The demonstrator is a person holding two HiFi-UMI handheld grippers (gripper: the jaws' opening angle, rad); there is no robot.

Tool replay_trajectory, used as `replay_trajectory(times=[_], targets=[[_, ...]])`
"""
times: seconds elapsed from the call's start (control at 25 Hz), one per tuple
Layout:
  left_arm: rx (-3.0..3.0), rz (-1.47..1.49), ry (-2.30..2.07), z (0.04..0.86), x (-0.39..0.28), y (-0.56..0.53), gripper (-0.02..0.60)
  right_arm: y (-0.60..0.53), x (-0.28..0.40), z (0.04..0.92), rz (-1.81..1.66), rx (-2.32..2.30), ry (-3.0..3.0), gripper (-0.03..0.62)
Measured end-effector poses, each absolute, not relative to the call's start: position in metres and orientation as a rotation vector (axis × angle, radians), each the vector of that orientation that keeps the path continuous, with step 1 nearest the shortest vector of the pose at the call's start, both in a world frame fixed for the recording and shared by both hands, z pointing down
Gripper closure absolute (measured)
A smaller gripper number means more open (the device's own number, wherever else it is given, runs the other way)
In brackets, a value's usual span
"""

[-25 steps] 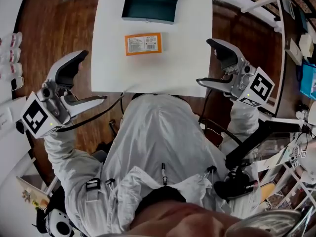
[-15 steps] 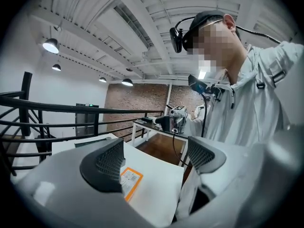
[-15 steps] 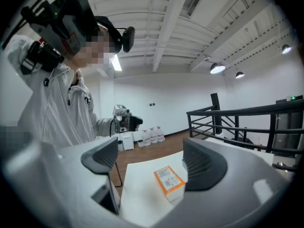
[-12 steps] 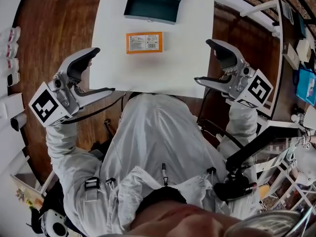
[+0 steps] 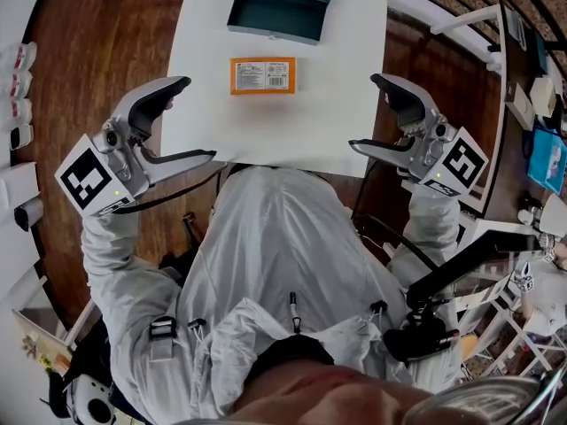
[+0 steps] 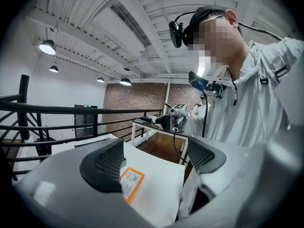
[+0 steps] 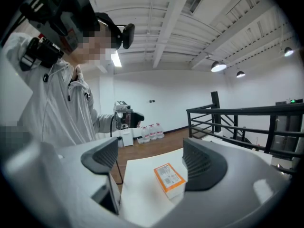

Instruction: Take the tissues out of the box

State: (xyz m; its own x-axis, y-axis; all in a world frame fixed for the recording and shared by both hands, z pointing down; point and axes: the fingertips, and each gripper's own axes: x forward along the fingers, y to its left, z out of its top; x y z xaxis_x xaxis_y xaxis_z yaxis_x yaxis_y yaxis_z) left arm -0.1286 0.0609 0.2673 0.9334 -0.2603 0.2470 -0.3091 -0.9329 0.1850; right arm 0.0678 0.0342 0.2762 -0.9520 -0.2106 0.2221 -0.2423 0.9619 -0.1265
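Tissue box [image 5: 262, 74] alone on table [image 5: 337, 104]; left gripper [image 5: 197, 119] and right gripper [image 5: 365, 112] both open-jawed, empty.

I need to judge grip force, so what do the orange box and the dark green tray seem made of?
Orange box: probably thin cardboard, matte, with sharp corners and a white printed label. Dark green tray: plastic or painted metal, I cannot tell which; smooth, even colour, straight edges.
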Motion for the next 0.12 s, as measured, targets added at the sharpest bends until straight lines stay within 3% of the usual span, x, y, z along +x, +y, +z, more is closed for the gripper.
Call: replay_trajectory(times=[0.12], targets=[[2.873, 0.327, -0.415, 0.269, -0.1321, 0.0621, 0.143, 0.0359, 0.0618, 0.2789, 0.229, 0.346, -2.898, 0.154]])
